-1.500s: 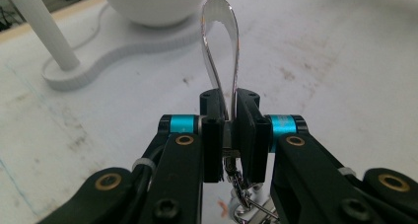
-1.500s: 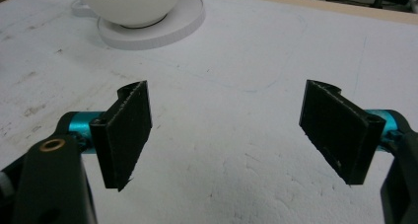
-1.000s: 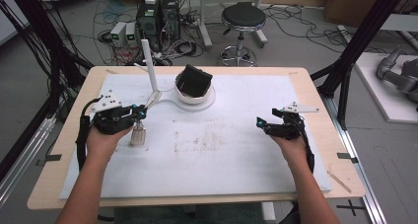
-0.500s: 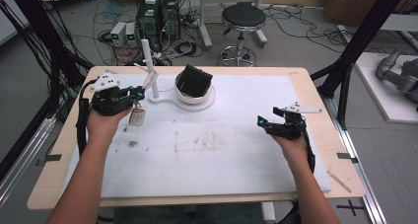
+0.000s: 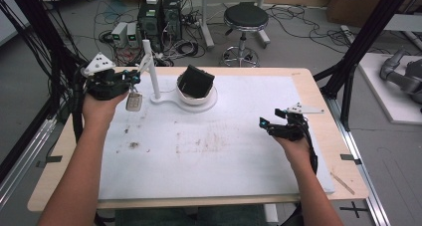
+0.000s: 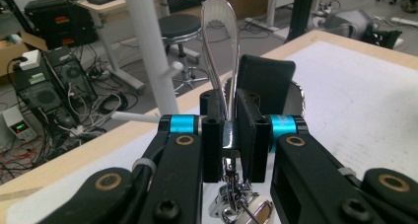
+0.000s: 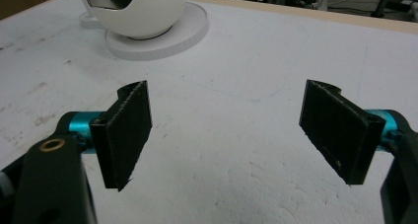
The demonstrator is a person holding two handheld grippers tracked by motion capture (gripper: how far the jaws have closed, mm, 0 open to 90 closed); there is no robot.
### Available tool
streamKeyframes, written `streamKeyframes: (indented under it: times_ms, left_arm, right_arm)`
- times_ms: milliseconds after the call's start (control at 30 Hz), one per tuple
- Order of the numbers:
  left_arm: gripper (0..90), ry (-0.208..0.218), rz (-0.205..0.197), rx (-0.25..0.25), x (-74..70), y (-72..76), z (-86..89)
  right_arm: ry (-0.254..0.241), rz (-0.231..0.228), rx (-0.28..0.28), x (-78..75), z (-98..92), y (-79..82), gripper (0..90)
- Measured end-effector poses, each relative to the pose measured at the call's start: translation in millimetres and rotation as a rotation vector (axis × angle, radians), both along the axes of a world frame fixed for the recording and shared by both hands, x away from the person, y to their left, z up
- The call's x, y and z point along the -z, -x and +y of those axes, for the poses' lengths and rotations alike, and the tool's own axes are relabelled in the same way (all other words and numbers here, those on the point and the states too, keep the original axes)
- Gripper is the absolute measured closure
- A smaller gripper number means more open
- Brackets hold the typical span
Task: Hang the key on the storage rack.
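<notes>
My left gripper (image 5: 130,78) is shut on a silver metal loop (image 6: 220,26) that sticks up between its jaws. A short chain and a pale tag (image 5: 134,101) hang below it, off the table. It is held just left of a white post with side pegs (image 5: 151,66), which stands close ahead in the left gripper view as the post (image 6: 148,46). My right gripper (image 5: 266,125) rests low over the white mat (image 5: 224,156) at the right, and in its own view the right gripper (image 7: 226,135) is open with nothing between its jaws.
The post shares a flat white base (image 5: 164,100) with a white bowl (image 5: 211,94) holding a tilted black box (image 5: 196,80). The bowl (image 7: 143,12) lies ahead of the right gripper. Beyond the table's far edge are a stool (image 5: 245,18) and computers with cables (image 5: 159,17).
My left hand has lifted and moved farther back toward the white post, carrying the loop and its tag up off the mat. The right hand has kept still.
</notes>
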State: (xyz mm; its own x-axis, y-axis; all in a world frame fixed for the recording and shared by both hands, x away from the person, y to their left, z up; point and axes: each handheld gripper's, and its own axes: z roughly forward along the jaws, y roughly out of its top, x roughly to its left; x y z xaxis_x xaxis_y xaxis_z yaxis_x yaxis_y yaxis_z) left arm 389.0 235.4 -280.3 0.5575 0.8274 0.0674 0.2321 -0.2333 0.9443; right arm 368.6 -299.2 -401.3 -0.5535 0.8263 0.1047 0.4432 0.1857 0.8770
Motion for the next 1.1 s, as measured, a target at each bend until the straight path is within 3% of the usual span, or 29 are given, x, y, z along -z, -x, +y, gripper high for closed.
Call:
streamKeyframes:
  times_ms: [167, 600, 700, 1100]
  left_arm:
    - [81.2, 0.000, -0.004, -0.033, -1.7, -4.5, 1.4]
    - [81.1, -0.026, 0.042, -0.057, 11.0, -17.6, 2.1]
    - [81.1, -0.057, 0.055, -0.060, 14.8, -21.0, 0.6]
    - [81.1, -0.088, 0.078, -0.078, 24.0, -32.9, -4.6]
  right_arm:
    - [-0.002, 0.007, 0.002, 0.5, 0.2, -0.3, 20.4]
    - [-0.004, 0.010, 0.000, 1.4, -1.2, -0.9, 20.4]
    - [0.001, 0.009, -0.003, 1.7, -0.9, -1.2, 20.4]
    - [0.002, 0.010, -0.005, 1.4, -0.2, -0.1, 20.4]
